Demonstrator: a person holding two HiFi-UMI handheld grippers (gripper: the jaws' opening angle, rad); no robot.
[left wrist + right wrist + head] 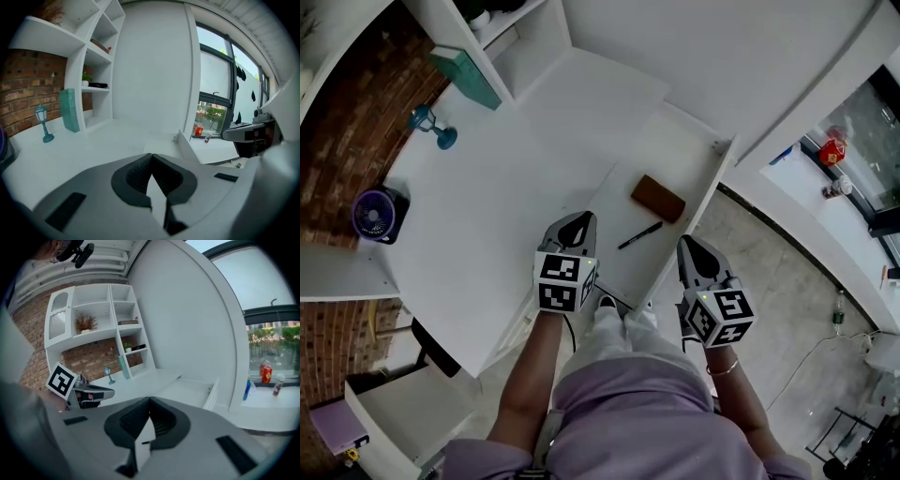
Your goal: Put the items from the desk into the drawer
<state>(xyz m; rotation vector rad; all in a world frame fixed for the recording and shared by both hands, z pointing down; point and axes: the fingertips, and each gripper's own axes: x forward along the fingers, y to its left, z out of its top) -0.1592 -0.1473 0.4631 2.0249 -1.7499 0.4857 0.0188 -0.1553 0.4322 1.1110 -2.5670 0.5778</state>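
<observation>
A matte grey left gripper (pixel 578 217) and right gripper (pixel 686 242) are hovering over a smooth white open drawer (pixel 675 141), their ribbed fingers (pixel 133 178) pressed together on nothing. A brown rectangular block (pixel 657 198) and a slim black pen (pixel 639 235) are lying inside the drawer, while a round purple fan (pixel 373 214) is sitting at the white tabletop's (pixel 506 206) left edge.

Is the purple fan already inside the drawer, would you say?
No, the fan sits on the desk, well left of the open drawer.

White desk (pixel 506 187), fan (pixel 375 214), lantern (pixel 434 127); drawer (pixel 675 155), pen (pixel 639 235)
</observation>
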